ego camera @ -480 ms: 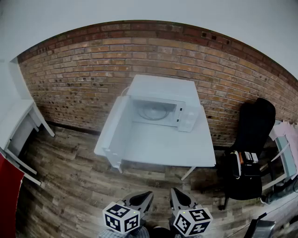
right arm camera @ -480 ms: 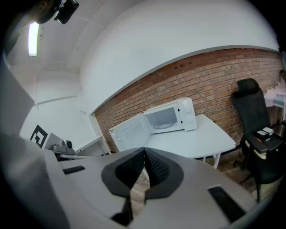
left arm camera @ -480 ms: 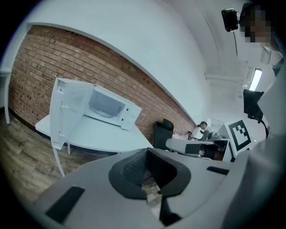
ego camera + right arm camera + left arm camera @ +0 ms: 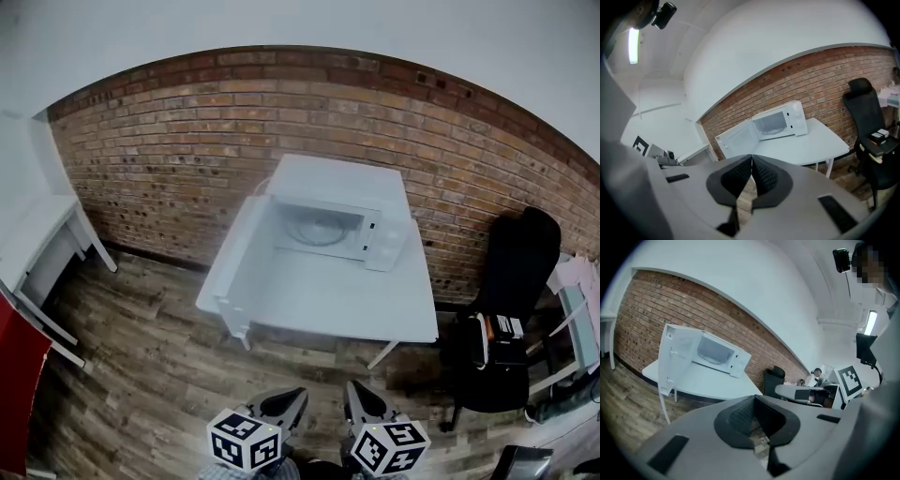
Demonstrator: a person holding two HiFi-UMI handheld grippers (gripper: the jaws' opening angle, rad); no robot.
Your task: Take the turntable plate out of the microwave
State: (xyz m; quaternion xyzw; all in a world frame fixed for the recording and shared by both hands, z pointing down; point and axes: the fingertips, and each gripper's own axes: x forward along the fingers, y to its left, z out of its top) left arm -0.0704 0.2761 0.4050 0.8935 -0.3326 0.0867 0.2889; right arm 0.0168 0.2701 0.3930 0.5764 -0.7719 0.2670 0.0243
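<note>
Shifted since the earlier frame: microwave point(image 4: 342, 192) and table point(image 4: 356, 305) sit slightly lower and further right in the head view, while both grippers hold their place at the bottom edge

Head view: microwave stands on the table against the wall point(image 4: 169, 159). Door point(image 4: 239, 258) is swung open to the left and the plate point(image 4: 317, 228) lies flat inside the cavity. Left gripper point(image 4: 295, 394) and right gripper point(image 4: 354, 388) are well apart from the table, over the floor point(image 4: 141, 375).

Left gripper view: jaws closed together, nothing between them.

Right gripper view: jaws likewise closed and empty.

Risk, as judged: the plate looks smooth and may slip from an edge grip, or strike the cavity rim if lifted tilted. The open door may catch the left gripper on approach
</note>
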